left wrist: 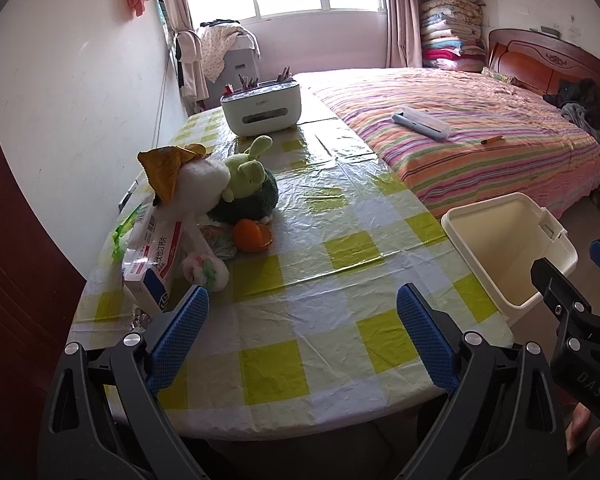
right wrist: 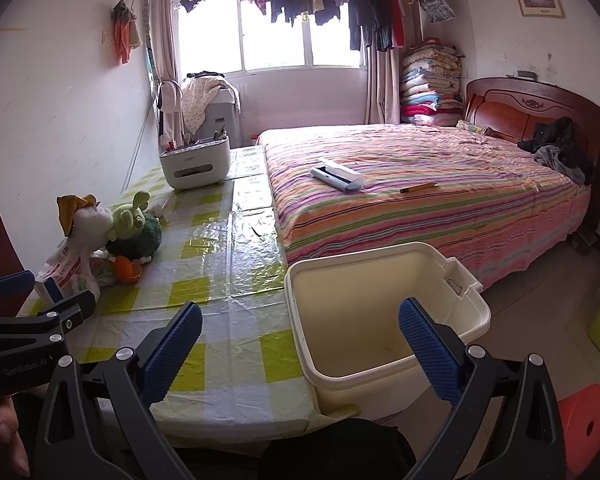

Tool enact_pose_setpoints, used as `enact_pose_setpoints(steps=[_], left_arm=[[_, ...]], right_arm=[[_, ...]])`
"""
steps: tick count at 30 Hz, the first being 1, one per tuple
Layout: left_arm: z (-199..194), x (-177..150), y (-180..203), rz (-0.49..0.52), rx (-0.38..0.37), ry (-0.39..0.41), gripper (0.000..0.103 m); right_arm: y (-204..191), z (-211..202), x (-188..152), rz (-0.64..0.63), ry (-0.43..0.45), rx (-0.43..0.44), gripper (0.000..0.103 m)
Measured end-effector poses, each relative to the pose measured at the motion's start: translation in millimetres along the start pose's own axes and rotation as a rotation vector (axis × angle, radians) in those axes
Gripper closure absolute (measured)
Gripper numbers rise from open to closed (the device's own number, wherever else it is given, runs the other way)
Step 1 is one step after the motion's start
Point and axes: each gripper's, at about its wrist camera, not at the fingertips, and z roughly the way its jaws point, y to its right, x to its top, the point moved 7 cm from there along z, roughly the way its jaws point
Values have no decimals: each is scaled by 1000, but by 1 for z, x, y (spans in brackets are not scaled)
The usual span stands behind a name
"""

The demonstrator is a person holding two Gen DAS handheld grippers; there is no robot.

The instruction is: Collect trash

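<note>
1. Left gripper and right gripper were held with jaws spread, nothing grasped.
2. Trash, an orange peel and wrappers, was left on the table beside plush toys.
3. The empty bin was positioned at the table's right edge; a reach toward the pile is judged next.

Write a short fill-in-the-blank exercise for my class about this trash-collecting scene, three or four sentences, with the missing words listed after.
1. The cream bin beside the table has ____ inside it.
2. The left gripper and the right gripper both stand ____, holding nothing.
3. The orange peel lies in front of the ____ plush toy.
4. The pencil lies on the striped ____.

Missing words: nothing; open; green; bed
</note>
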Motion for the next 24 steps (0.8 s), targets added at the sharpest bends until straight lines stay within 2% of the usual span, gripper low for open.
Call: enact_pose_setpoints(steps=[24], left_arm=[[0,-5,-1,-8,-2,-18,9]], right_arm=[[-3,3,-4,5,-22,8,7]])
